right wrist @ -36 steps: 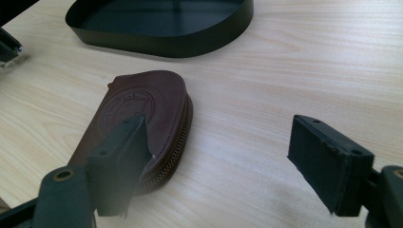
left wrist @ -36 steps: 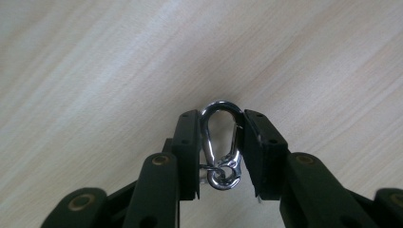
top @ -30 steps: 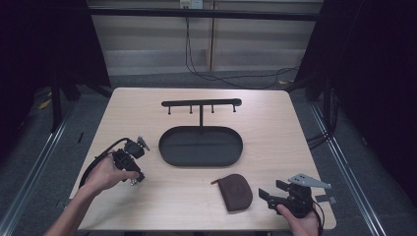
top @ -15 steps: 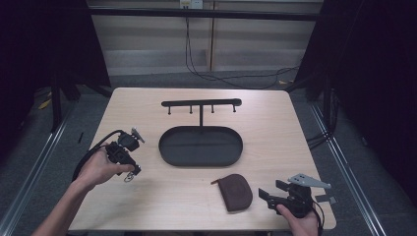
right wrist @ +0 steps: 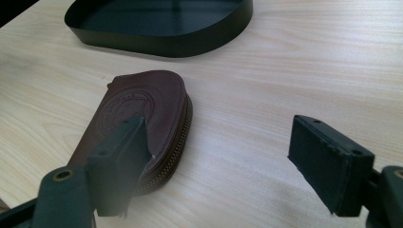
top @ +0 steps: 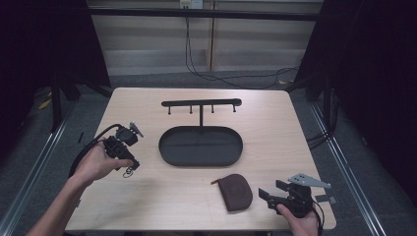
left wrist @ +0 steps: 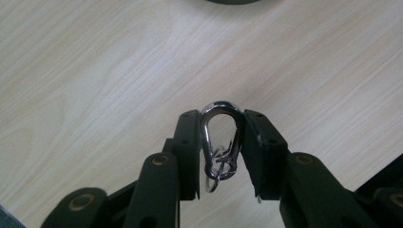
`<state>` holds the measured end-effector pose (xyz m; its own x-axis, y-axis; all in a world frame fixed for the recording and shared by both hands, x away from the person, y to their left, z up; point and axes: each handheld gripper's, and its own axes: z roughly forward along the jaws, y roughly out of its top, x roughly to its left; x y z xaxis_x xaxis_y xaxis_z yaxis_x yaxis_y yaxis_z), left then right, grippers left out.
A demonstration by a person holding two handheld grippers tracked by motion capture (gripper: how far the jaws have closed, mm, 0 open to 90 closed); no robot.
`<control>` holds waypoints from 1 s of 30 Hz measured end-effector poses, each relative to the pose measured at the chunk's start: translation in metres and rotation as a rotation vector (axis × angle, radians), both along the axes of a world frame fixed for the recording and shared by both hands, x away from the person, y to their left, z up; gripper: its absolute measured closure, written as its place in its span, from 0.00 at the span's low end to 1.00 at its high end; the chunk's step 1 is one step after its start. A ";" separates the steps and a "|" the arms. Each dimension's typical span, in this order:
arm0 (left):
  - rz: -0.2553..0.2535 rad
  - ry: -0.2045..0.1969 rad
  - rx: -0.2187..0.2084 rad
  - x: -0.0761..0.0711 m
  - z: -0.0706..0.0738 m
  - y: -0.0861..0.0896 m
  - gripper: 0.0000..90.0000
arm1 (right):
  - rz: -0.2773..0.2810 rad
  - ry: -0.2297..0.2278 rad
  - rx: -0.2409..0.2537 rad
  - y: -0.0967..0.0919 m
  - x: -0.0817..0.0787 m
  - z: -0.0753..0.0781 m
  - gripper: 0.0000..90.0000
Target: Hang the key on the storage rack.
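Left hand-held gripper (top: 129,166): held in the person's left hand (top: 98,162) over the left side of the bench (top: 147,206), just short of the tray's left end. Its jaws are closed on a silver carabiner clip (left wrist: 220,137); in the left gripper view the clip stands upright between the two pads, its rounded end level with the jaw tips, with small rings hanging at its lower end. In the high view a small metal ring (top: 128,171) shows at the jaw tips, over the bench surface.

Right hand-held gripper (right wrist: 218,156): held in the person's right hand (top: 300,223) at the near right corner of the bench. Its jaws stand wide apart and grip nothing. In the right gripper view the left jaw overlaps the near end of the pouch; whether it touches cannot be told. The right jaw is well clear, over bare wood.

Brown leather pouch (top: 237,191): zipped, rounded, with an embossed round mark on top. It lies flat near the front edge, right of centre, just beside the right gripper's jaws.

Black oval tray (top: 169,152): at the bench centre, nothing seen inside. A black T-shaped rack (top: 201,103) with short pegs under its crossbar rises from the tray's far side, toward the back edge.
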<state>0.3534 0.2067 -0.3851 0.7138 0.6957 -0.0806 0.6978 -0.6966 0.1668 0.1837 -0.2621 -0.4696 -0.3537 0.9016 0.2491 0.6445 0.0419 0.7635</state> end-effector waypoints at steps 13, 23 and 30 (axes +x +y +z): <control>-0.019 -0.024 0.007 0.004 0.024 -0.015 0.76 | -0.001 -0.001 0.005 -0.001 0.000 0.000 0.23; -0.008 -0.059 0.014 0.007 0.046 -0.017 0.76 | -0.001 0.000 0.003 0.000 0.000 0.000 0.23; -0.008 -0.071 -0.004 0.008 0.059 -0.017 0.76 | -0.003 -0.001 0.004 -0.001 0.000 0.000 0.23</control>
